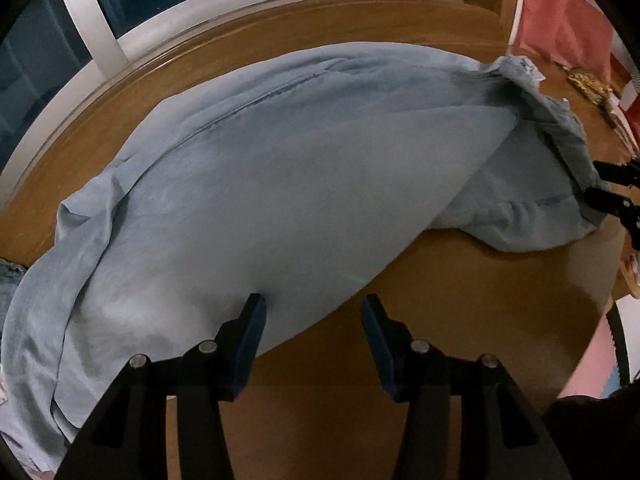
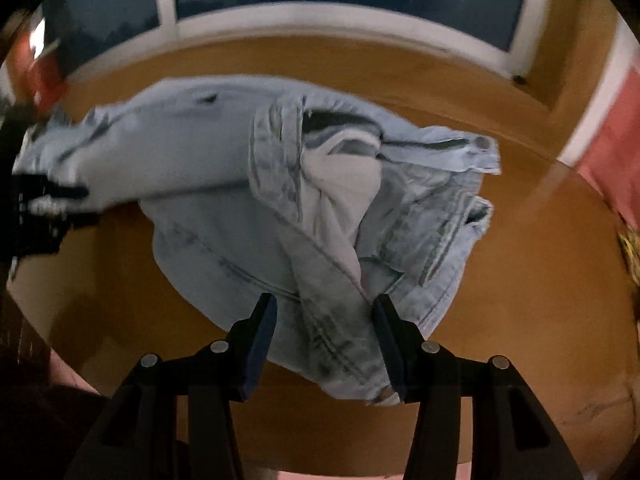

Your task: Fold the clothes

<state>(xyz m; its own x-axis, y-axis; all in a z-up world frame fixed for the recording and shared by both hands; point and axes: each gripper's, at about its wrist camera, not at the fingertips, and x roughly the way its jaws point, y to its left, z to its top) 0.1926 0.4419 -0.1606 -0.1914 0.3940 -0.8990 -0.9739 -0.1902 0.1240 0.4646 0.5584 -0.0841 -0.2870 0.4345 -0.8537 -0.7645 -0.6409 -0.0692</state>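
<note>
Jeans [image 1: 304, 184] lie spread across the wooden tabletop [image 1: 460, 280]; the left gripper [image 1: 312, 312] and right gripper [image 2: 325, 312] hover spread above, pinching nothing.

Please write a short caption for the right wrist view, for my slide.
Right gripper hovers with open jaws over the waistband end of light blue jeans on a wooden table.

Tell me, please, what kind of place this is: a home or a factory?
Probably a home. Light blue jeans lie on a round wooden table beside a white-framed window, and a pink curtain or cloth hangs nearby.
</note>
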